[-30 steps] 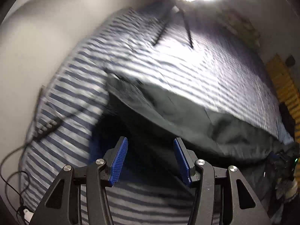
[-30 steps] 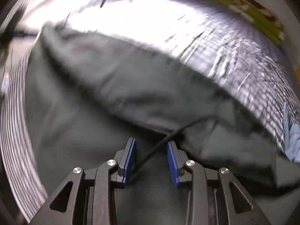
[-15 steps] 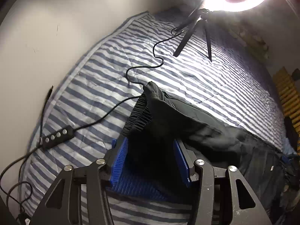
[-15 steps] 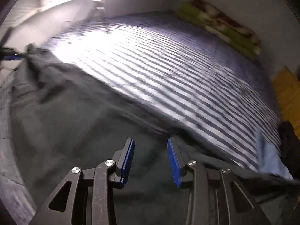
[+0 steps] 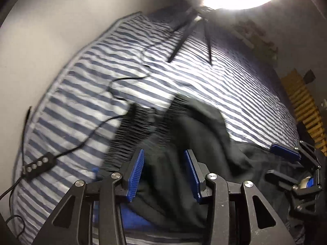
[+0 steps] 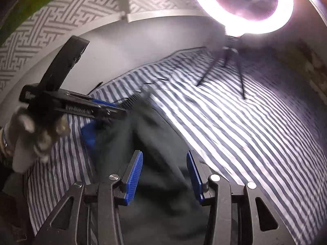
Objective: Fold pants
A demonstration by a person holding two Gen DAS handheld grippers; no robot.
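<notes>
Left wrist view: my left gripper (image 5: 163,175) is closing over the dark pants (image 5: 184,134), pads not pressing; my right gripper (image 6: 164,175) is opening above them on the striped bedspread (image 6: 245,126).

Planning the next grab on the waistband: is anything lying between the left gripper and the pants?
Nothing visible. The left gripper hangs over the dark pants with cloth between its closing fingers. The lamp's cable lies off to the side on the striped bedcover.

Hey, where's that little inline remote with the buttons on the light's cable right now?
In the left wrist view the button remote lies on the striped bedspread at the far left, near the wall, left of the dark pants.
</notes>
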